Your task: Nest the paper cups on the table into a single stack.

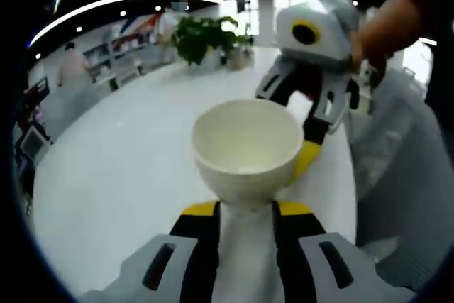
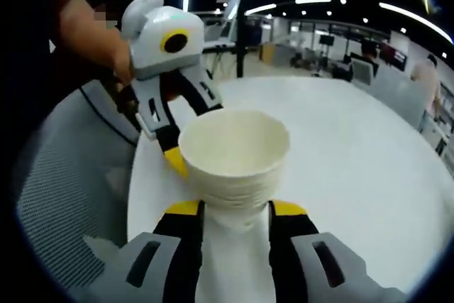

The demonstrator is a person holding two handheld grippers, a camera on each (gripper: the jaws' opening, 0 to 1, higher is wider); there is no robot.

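A white paper cup stack (image 1: 247,143) stands mouth up between the yellow-tipped jaws of my left gripper (image 1: 245,208), which is shut on its lower body. In the right gripper view the same kind of stack (image 2: 234,150) shows several nested rims, and my right gripper (image 2: 234,211) is shut on its body. Each gripper faces the other across the cup. The right gripper (image 1: 292,124) reaches in from the upper right, one yellow tip against the cup's side. The left gripper (image 2: 193,131) comes in from the upper left, its tip beside the rim. I cannot tell whether both hold one stack.
The round white table (image 1: 128,161) (image 2: 355,147) lies under the cup. A potted plant (image 1: 202,37) stands at its far edge. A grey mesh chair (image 2: 71,175) (image 1: 404,175) is beside the table. A person's hand (image 1: 383,26) (image 2: 92,33) holds each gripper.
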